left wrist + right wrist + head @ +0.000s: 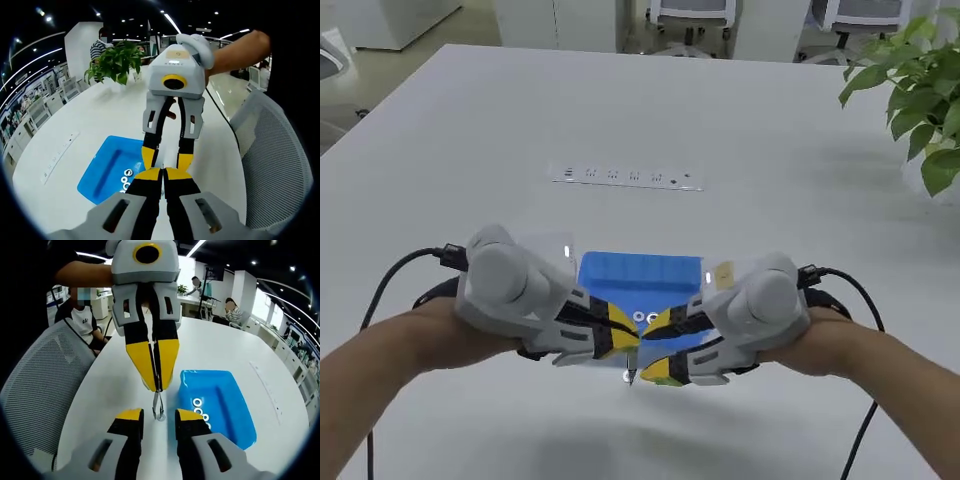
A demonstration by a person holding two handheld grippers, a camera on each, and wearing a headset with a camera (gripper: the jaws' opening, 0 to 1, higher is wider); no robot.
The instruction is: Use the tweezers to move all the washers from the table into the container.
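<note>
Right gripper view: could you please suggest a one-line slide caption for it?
Left gripper holds tweezers at a washer on the table, beside the blue container of washers.

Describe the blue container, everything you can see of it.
The container is a shallow, rectangular blue tray, plastic by its look, with rounded corners and a raised rim. It sits flat on the white table. Several small silvery washers lie inside, grouped near one edge.
</note>
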